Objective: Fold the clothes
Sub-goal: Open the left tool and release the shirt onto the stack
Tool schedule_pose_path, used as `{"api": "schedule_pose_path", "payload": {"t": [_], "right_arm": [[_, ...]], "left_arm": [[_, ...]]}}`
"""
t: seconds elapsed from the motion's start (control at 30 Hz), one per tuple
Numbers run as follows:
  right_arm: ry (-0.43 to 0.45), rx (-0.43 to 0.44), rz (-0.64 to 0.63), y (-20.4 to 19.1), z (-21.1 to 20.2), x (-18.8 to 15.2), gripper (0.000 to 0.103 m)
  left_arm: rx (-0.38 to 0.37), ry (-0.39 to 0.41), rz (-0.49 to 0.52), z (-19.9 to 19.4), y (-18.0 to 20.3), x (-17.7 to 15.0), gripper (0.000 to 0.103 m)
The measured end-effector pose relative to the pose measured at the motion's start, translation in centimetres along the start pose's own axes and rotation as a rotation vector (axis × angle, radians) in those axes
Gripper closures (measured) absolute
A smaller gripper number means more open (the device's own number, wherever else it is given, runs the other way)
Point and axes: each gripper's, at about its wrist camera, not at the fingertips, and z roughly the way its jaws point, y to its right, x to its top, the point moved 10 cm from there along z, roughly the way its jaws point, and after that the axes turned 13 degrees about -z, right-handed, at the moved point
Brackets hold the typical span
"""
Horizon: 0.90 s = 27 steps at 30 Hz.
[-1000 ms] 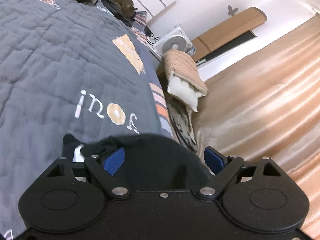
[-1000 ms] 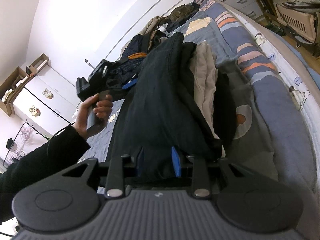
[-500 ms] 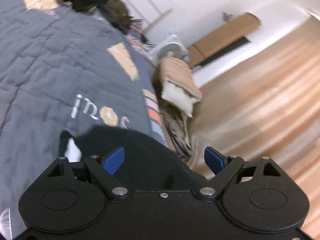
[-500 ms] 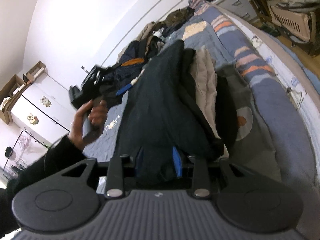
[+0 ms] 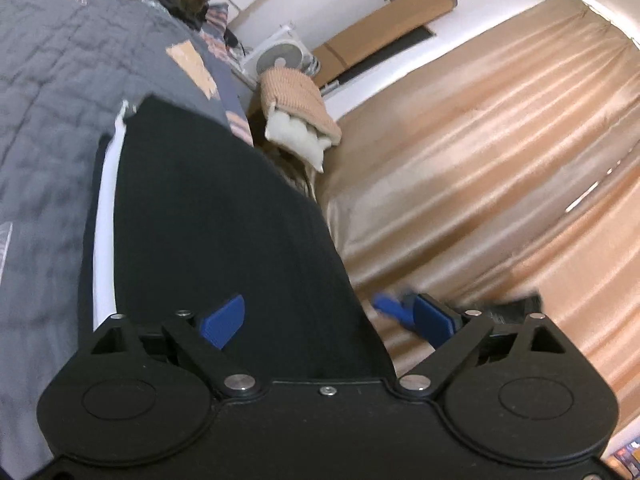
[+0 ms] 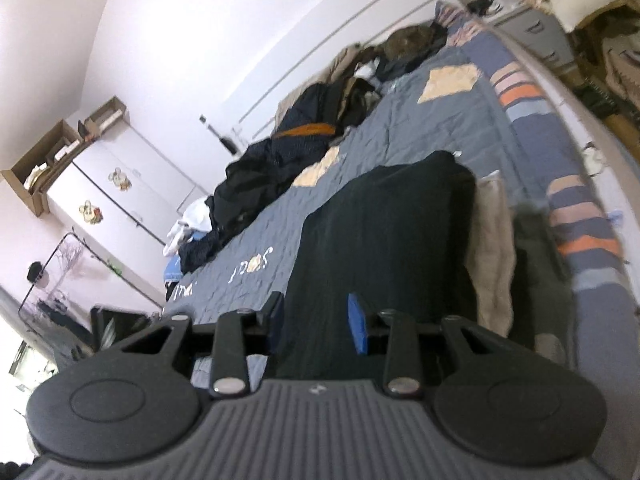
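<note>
1. The step in hand, as I judge it, is laying the black garment out flat on the bed before a fold is made. It stretches away from both grippers toward 12 o'clock as one long smooth panel, with a white stripe along its 9 o'clock edge.
2. The left gripper has its jaws wide apart, and they have just been opening further. The near edge of the garment lies in the gap against the 9 o'clock pad, but the 3 o'clock pad stands clear of the cloth, so nothing is pinched there.
3. The right gripper has its jaws close together with the garment's near end filling the gap. I read that as clamped on the cloth.
4. In the right wrist view the garment lies on the quilt just beside a beige folded piece at its 3 o'clock. The unfolded heap of clothes sits well apart at 10 o'clock.
5. Next, I think I should take a fresh grip with the left jaws on the near corner, level with the right. Then I carry both corners toward 12 o'clock so the near end lands square on the far end.
6. The risk I see is the released side sliding off the bed edge at 3 o'clock.
</note>
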Motion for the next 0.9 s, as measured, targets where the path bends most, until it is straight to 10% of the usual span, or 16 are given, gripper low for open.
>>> {"api": "schedule_pose_path", "payload": {"t": [0.23, 0.9], "right_arm": [[-0.100, -0.034, 0.026, 3.5, 5.5, 0.3, 0.070], [-0.038, -0.164, 0.133, 11.7, 9.6, 4.9, 0.078]], "left_arm": [[0.016, -0.032, 0.007, -0.4, -0.4, -2.2, 0.012], [0.083, -0.005, -0.007, -4.3, -2.9, -2.9, 0.012]]}}
